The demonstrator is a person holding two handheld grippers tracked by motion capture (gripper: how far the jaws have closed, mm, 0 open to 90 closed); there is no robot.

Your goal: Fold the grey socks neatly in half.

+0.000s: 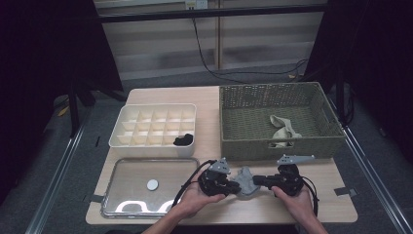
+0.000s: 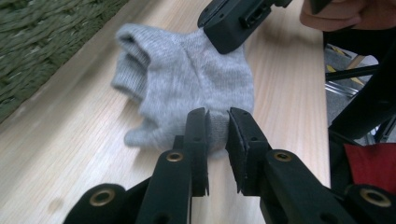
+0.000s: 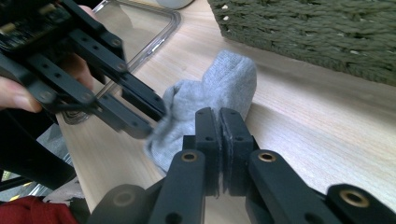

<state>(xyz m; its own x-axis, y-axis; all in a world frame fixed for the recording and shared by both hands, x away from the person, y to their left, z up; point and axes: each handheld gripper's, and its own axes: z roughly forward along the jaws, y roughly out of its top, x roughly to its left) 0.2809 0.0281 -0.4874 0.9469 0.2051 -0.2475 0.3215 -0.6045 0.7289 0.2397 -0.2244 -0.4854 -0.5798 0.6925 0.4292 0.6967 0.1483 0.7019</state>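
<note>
A small grey sock [image 1: 245,181] lies on the wooden table near its front edge, between my two grippers. My left gripper [image 1: 233,186] comes at it from the left. In the left gripper view [image 2: 217,125] its jaws stand slightly apart around the sock's [image 2: 187,79] near edge, without clamping it. My right gripper [image 1: 257,180] comes from the right. In the right gripper view [image 3: 220,122] its jaws are pressed together on the edge of the sock [image 3: 224,81]. The left gripper [image 3: 156,122] also reaches the sock's other side in that view.
Behind the sock stands a green wicker basket [image 1: 280,146] with a beige sock [image 1: 283,127] inside. To its left is a white divided box [image 1: 152,142] with a black sock [image 1: 183,140] in one cell. A clear tray [image 1: 117,195] holding a white disc [image 1: 152,184] lies at the front left.
</note>
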